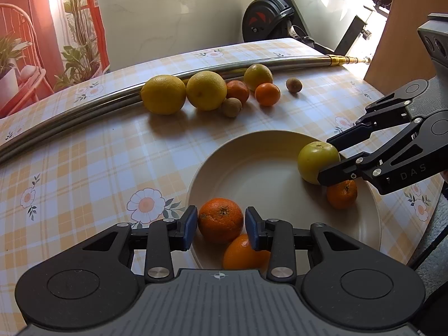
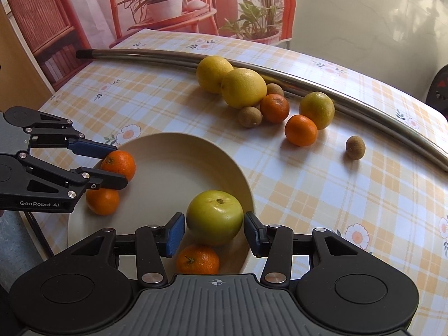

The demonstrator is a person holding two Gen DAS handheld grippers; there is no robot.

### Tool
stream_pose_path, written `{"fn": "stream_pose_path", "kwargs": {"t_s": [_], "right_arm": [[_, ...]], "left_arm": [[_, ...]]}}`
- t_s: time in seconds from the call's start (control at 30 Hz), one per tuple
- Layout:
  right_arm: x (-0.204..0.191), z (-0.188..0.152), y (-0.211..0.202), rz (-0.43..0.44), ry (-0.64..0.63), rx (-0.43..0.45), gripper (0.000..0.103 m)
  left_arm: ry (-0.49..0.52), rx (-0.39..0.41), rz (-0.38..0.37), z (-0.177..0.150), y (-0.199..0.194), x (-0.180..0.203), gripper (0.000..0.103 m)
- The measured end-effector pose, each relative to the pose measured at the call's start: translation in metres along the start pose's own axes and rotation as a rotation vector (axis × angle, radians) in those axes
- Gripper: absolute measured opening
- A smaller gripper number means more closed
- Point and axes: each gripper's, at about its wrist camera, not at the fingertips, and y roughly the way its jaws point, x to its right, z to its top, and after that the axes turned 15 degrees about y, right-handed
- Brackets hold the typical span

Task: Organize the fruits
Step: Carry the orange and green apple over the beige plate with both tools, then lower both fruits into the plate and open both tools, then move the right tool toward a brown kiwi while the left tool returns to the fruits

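A cream plate [image 1: 252, 168] [image 2: 173, 173] lies on the checked tablecloth. Over its near rim my left gripper [image 1: 221, 221] [image 2: 120, 165] is shut on a tangerine [image 1: 221, 219] [image 2: 119, 165]. My right gripper [image 2: 214, 218] [image 1: 324, 159] is shut on a green apple [image 2: 214, 217] [image 1: 317, 162] above the plate's other side. Two more tangerines lie in the plate, one [image 1: 243, 253] [image 2: 102, 201] under the left gripper and one [image 2: 197, 260] [image 1: 341, 193] under the right. Further back sit two big yellow citrus [image 1: 163, 93] [image 1: 205, 89], a yellow-green orange [image 1: 257, 76], two tangerines [image 1: 267, 93] [image 1: 238, 91] and kiwis [image 1: 231, 107] [image 1: 293, 84].
A long steel tube [image 1: 84, 112] [image 2: 308, 81] lies across the table behind the fruit. An exercise bike [image 1: 266, 14] and a wooden panel [image 1: 406, 14] stand beyond the far edge. Potted plants and a red chair [image 2: 168, 5] stand past the other side.
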Motion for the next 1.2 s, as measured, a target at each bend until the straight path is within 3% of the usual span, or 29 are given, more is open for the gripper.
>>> {"fn": "stream_pose_path", "kwargs": {"t_s": [0.33,0.8,1.2], "right_arm": [[-0.001,0.003,-0.011,0.016,0.013,0.028,0.048],[0.015,0.018,-0.033,0.007,0.087,0.182,0.049],[0.041,0.025,-0.039,-0.013,0.188,0.294,0.048]], "left_arm": [[-0.109,0.065,-0.015,0.003,-0.014,-0.016,0.041],[-0.359,0.206,0.118,0.008,-0.039,-0.056,0.041],[-0.459,0.229,0.188,0.01,-0.042,-0.077,0.041]]}}
